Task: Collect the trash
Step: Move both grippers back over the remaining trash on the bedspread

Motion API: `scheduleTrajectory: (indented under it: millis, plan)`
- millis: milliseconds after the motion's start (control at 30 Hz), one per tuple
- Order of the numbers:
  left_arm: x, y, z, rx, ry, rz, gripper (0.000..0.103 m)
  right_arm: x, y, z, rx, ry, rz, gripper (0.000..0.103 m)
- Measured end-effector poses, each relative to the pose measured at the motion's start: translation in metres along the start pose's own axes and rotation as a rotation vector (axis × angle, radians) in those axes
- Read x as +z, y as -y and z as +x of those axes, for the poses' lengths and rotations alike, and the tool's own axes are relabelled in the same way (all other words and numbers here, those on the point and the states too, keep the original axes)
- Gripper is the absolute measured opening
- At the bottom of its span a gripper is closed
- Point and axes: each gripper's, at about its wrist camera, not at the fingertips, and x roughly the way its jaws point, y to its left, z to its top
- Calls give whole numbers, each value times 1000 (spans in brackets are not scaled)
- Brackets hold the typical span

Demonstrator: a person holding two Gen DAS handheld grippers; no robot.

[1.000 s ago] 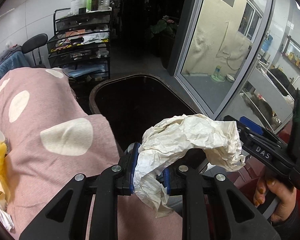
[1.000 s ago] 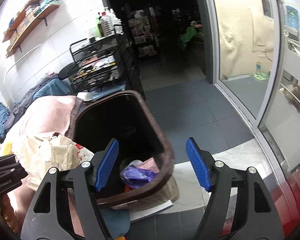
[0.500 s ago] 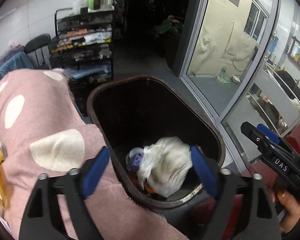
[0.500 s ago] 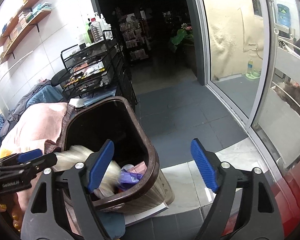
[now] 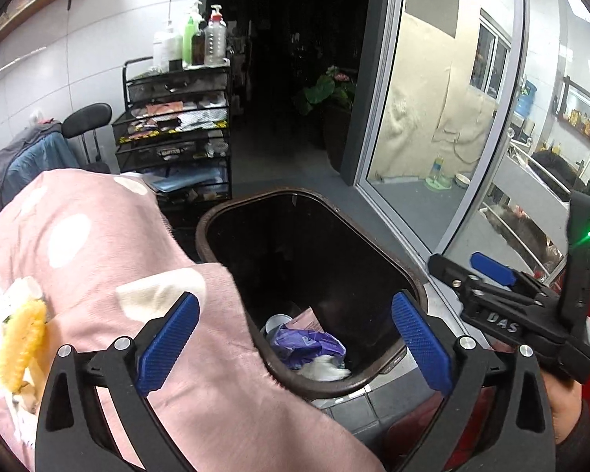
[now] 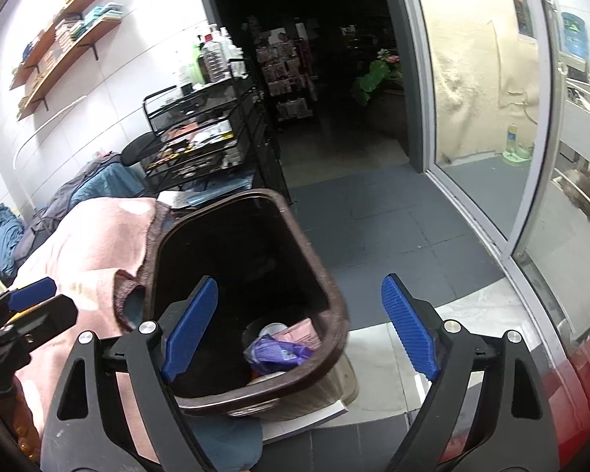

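- Grey floor tiles (image 6: 377,216) run from a dark doorway toward a glass sliding door (image 5: 444,118) on the right side of the room.
- Against the white wall stands a black wire rack (image 5: 177,133) with bottles (image 5: 192,39) on its top tier and papers on the shelves below; wooden wall shelves (image 6: 63,35) hang higher up to the left.
- A potted plant (image 5: 330,86) sits in the dim doorway beyond the rack.
- A brown trash bin (image 5: 413,279) stands on the floor just beside a pink polka-dot blanket (image 5: 98,259), whose edge touches the bin's left rim.
- Inside the bin, at the bottom, lie a purple wrapper (image 5: 303,342), a pink packet (image 6: 299,332) and a crumpled white paper (image 5: 326,367), the paper partly under the wrapper at the near wall.
- The left gripper (image 5: 295,338) hangs above the bin's near rim, jaws spread wide with nothing between the blue pads (image 5: 169,338).
- The right gripper (image 6: 299,326) hangs over the bin from the other side, jaws likewise spread wide and holding nothing; its left pad sits over the bin opening, its right pad over the floor outside.
- From the left wrist view, the right gripper appears at the right edge with a green light lit on its body.
- A yellow item (image 5: 19,346) lies on the blanket at the far left.
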Motion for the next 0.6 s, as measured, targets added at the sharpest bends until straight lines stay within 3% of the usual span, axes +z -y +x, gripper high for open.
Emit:
scheduleTrajectory:
  millis: [300,600]
  plan:
    - [-21,-33,-42,67,45,-52,97,-9,-48,3,132,-37,-88,85]
    - [-54,-89,-77,217,26,-131,97,-17,-116,1,273,-62,-193,85]
